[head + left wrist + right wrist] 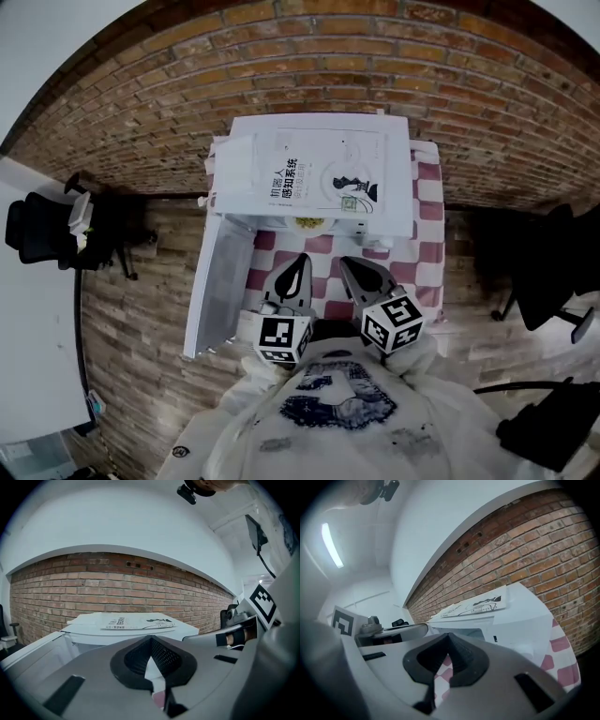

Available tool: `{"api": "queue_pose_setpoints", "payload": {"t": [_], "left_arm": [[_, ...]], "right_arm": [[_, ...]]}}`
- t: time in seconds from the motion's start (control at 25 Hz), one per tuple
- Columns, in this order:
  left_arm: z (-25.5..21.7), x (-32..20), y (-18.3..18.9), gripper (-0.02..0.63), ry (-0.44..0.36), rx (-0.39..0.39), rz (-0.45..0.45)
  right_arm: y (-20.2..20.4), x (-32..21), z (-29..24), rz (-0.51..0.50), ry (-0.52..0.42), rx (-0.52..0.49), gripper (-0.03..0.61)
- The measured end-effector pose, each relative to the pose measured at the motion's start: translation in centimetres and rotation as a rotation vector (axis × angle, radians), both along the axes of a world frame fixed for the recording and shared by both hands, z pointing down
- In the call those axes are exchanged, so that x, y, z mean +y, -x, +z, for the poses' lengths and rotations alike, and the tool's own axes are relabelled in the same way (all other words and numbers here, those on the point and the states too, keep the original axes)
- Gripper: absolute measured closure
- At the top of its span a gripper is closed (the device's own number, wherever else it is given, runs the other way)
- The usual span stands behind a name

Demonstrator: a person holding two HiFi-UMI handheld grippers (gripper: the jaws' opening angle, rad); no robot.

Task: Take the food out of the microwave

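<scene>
A white microwave point(314, 169) stands on a table with a pink-and-white checked cloth point(427, 202). A printed sheet point(323, 178) lies on top of it. Its door point(220, 281) hangs open to the left. A plate of yellowish food point(307, 223) shows just inside the opening. My left gripper point(303, 259) and right gripper point(344, 262) hover side by side over the cloth in front of the opening, both shut and empty. The left gripper view shows the left gripper point(151, 640) level with the microwave point(131, 630). The right gripper point(449, 638) points at the microwave point(506, 620).
A brick wall point(375, 56) rises behind the table. A black office chair point(37, 230) and a white desk point(28, 319) stand at the left. Another dark chair point(544, 272) is at the right. The open door takes up the room left of the table.
</scene>
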State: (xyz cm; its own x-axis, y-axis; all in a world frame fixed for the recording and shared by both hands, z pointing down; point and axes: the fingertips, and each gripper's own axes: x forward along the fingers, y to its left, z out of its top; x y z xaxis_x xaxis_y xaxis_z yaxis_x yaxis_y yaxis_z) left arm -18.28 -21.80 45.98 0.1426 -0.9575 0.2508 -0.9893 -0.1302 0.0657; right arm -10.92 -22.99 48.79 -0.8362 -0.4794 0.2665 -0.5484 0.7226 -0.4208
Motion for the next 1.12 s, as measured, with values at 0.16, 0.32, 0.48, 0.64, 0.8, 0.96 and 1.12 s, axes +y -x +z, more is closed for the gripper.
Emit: {"api": "queue_pose_setpoints", "payload": {"t": [0.16,0.32,0.48,0.64,0.8,0.96,1.12], "left_arm": [[0.1,-1.1,0.5,0.606,0.000,0.009,0.056],[0.4,-1.9,1.1,0.606,-0.005,0.019,0.102],[0.7,-2.4,1.2,0.606,-0.005,0.029,0.154],[1.4,-2.8,1.5,0.606,-0.009,0.025,0.200],[1.7,-2.9,1.6,0.606,-0.004,0.022,0.234],[2.9,-3.0,2.2,0.606,0.002,0.051,0.233],[5.4,-2.7,2.7,0.606,0.059,0.127,0.222]], "right_arm": [[0.6,-0.6,-0.1,0.052,-0.006,0.010,0.565],[1.2,-0.9,-0.2,0.095,-0.019,0.019,0.565],[1.3,-1.3,-0.3,0.152,-0.031,0.025,0.565],[2.0,-1.4,-0.2,0.185,-0.043,0.029,0.565],[2.1,-1.2,0.1,0.220,-0.048,0.040,0.565],[2.2,-1.3,0.3,0.250,-0.051,0.049,0.565],[2.4,-1.2,0.5,0.266,-0.055,0.058,0.565]]}}
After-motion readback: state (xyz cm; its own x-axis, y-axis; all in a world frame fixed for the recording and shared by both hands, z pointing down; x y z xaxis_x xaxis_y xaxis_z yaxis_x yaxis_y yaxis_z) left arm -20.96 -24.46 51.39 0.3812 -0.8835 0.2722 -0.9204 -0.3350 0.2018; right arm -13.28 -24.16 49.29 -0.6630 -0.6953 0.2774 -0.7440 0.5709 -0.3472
